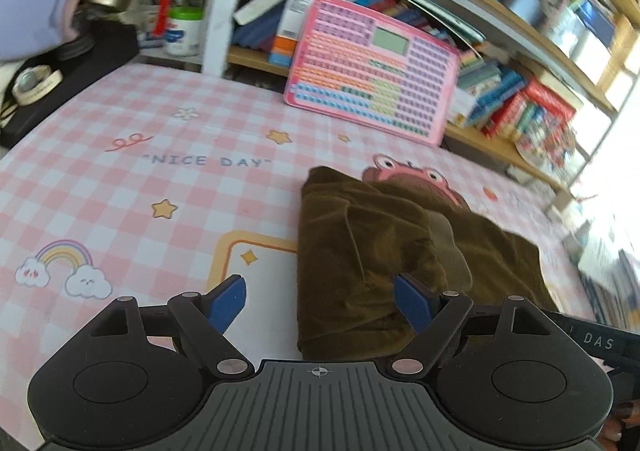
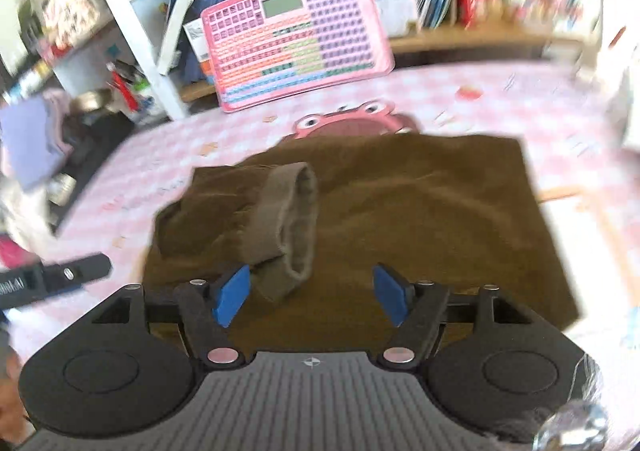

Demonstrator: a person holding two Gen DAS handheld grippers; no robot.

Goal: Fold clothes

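**On the bench: brown garment partly folded, both claws open**

Across the bench (image 1: 120, 179), under its pink-checked cloth printed "NICE DAY", lies a dark brown velvety garment (image 2: 400, 211), roughly rectangular. One sleeve (image 2: 224, 203) is folded inward over the body; its paler ribbed cuff (image 2: 296, 227) faces up. Left claw (image 1: 320, 303) is spread wide, holding nothing, at the garment's near-left edge. Right claw (image 2: 312, 295) is likewise spread and unladen above the cloth, its left pad beside the cuff.
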